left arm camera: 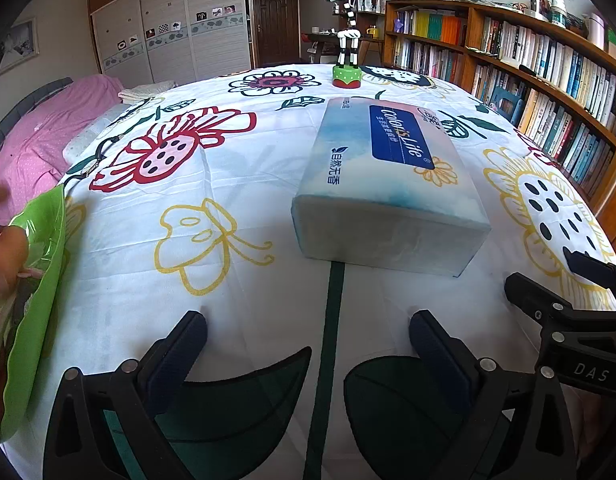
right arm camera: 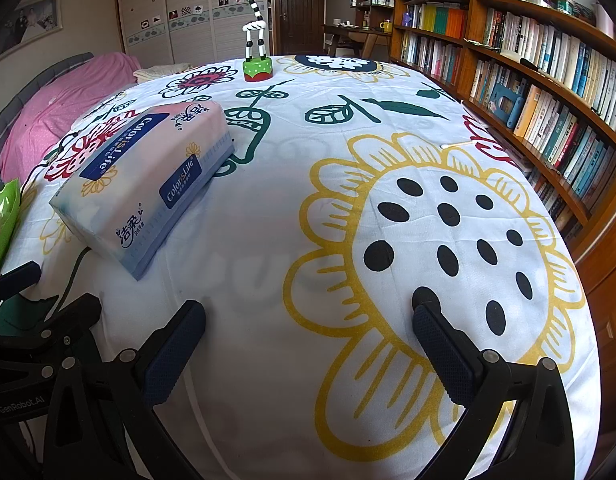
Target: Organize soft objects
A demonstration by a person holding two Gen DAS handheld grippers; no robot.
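A soft tissue pack (left arm camera: 391,184) marked "ColorisLife" lies mid-bench on the flowered cloth (right arm camera: 268,220), ahead of the left tool (left arm camera: 308,332) and right tool (right arm camera: 308,320), both spread wide, gripping nothing.

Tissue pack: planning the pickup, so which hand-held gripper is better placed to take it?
Probably the left hand-held gripper: open, with the tissue pack straight ahead. For the right hand-held gripper, also open, the pack lies off to its left.

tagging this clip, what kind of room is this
Most likely a bedroom that doubles as a study: a bed with a pink cover, a sliding-door wardrobe and a long bookshelf surround the flower-print table cloth.
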